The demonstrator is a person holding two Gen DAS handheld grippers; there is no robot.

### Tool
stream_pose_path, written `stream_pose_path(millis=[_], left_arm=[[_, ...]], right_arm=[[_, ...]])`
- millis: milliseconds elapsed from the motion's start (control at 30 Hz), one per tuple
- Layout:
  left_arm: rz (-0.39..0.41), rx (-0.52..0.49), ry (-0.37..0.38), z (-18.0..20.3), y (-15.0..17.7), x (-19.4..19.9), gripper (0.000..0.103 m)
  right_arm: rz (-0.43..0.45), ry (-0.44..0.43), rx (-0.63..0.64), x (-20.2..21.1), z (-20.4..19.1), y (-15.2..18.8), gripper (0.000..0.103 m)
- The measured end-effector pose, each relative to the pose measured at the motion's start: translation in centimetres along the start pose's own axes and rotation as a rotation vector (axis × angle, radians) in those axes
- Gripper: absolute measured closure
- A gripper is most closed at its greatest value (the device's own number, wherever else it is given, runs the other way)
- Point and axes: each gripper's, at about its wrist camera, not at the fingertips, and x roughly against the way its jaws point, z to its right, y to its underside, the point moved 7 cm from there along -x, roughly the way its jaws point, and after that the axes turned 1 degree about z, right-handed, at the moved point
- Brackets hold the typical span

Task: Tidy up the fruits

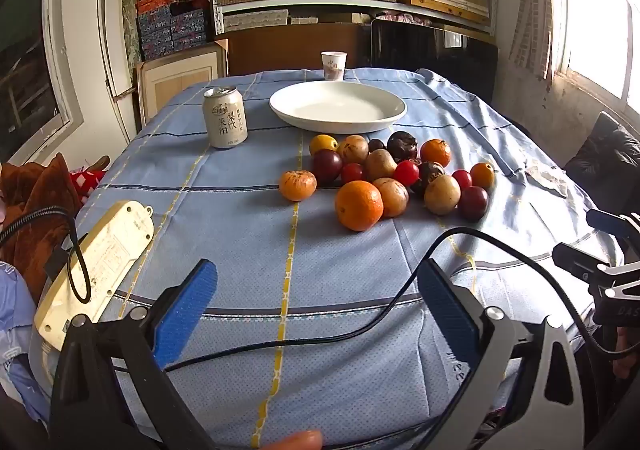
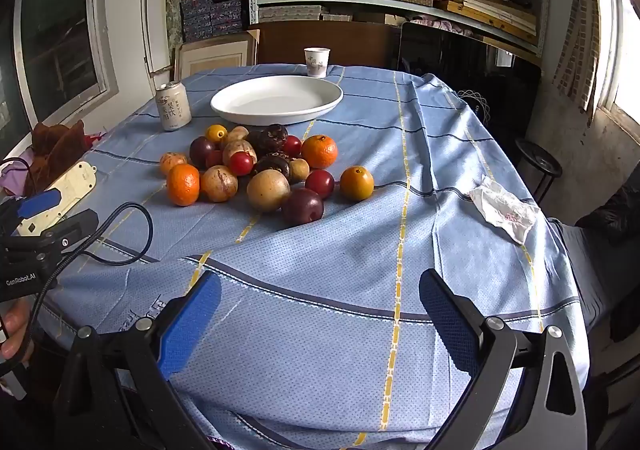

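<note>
The pile of fruit [image 1: 388, 173] lies loose on the blue tablecloth [image 1: 248, 234], just on the near side of the empty white plate [image 1: 338, 105]. Both the left gripper [image 1: 320, 306] and the right gripper [image 2: 320, 314] stand wide and hold nothing, well short of the pile. The large orange [image 1: 358, 205] looks nearest the left gripper.

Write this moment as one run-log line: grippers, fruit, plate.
left gripper: open, empty | right gripper: open, empty | fruit pile: on tablecloth, untouched | white plate: empty, behind pile
</note>
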Motion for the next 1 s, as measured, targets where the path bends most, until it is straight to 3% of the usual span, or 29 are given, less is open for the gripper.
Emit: stream_pose_path(millis=[400, 1000], left_arm=[[-0.001, -0.001, 0.001, 0.0, 0.0, 0.0, 0.005], [-0.039, 0.013, 0.076, 0.6, 0.4, -0.7, 0.005]], right_arm=[[0.000, -0.001, 0.002, 0.0, 0.0, 0.0, 0.003], [-0.004, 0.001, -0.002, -0.1, 0.1, 0.1, 0.003]])
